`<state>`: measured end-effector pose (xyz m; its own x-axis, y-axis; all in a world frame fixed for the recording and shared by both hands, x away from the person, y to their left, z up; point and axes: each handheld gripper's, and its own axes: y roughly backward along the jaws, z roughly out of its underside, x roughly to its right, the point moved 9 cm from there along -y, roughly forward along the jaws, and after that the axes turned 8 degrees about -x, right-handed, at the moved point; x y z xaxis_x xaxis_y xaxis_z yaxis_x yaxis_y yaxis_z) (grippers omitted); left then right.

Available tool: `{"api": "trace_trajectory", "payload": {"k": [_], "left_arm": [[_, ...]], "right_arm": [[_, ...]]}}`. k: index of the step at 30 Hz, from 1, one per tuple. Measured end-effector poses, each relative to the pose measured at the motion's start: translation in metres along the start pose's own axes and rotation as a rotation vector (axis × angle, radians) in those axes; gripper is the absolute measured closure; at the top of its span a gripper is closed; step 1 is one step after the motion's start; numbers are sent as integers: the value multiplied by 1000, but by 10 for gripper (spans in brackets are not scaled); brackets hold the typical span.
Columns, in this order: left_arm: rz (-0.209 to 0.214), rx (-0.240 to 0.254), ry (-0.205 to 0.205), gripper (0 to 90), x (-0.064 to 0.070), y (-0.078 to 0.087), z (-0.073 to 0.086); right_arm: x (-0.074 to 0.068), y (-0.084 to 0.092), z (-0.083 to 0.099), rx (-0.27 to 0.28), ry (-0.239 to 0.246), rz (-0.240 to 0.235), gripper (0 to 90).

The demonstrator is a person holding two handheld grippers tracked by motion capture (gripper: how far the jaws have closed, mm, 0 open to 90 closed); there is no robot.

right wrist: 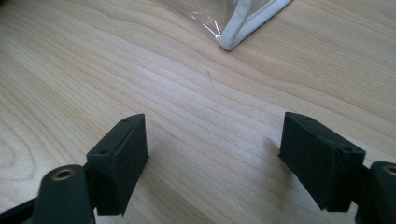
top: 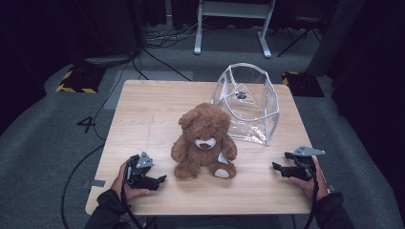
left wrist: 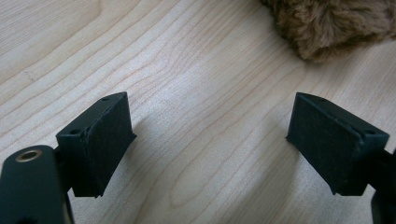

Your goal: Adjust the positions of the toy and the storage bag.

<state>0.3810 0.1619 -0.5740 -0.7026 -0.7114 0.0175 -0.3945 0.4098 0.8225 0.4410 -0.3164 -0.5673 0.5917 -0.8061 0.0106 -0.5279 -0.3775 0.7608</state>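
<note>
A brown teddy bear (top: 204, 141) sits upright in the middle of the wooden table (top: 143, 114), facing the near edge. Behind it to the right stands a clear plastic bag with white trim (top: 248, 102), mouth open. My left gripper (top: 161, 180) rests on the table left of the bear, open, nothing between its jaws. In the left gripper view the gripper (left wrist: 209, 140) is over bare wood and a bit of brown bear fur (left wrist: 327, 23) shows at top right. My right gripper (top: 278, 161) lies right of the bear, open and empty. The right gripper view shows the gripper (right wrist: 212, 156) and the bag's corner (right wrist: 233, 32).
The table stands on grey carpet with cables (top: 157, 38) behind it. A white frame stand (top: 231, 24) is at the back. A black-and-yellow marked block (top: 76, 81) lies at the left rear, and another dark block (top: 302, 83) sits at the right rear.
</note>
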Motion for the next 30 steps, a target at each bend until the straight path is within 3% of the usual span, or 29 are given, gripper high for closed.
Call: {"api": "trace_trajectory", "payload": {"k": [11,15,30], "left_arm": [[-6,-14,11,160,2,0,-2],[-7,-20,-8,163,3,2,-2],[-5,69,-2,165,2,26,-18]], "right_arm": [[0,0,0,-1,2,-1,232],[0,0,0,-1,2,-1,232],[0,0,0,-1,3,-2,232]]}}
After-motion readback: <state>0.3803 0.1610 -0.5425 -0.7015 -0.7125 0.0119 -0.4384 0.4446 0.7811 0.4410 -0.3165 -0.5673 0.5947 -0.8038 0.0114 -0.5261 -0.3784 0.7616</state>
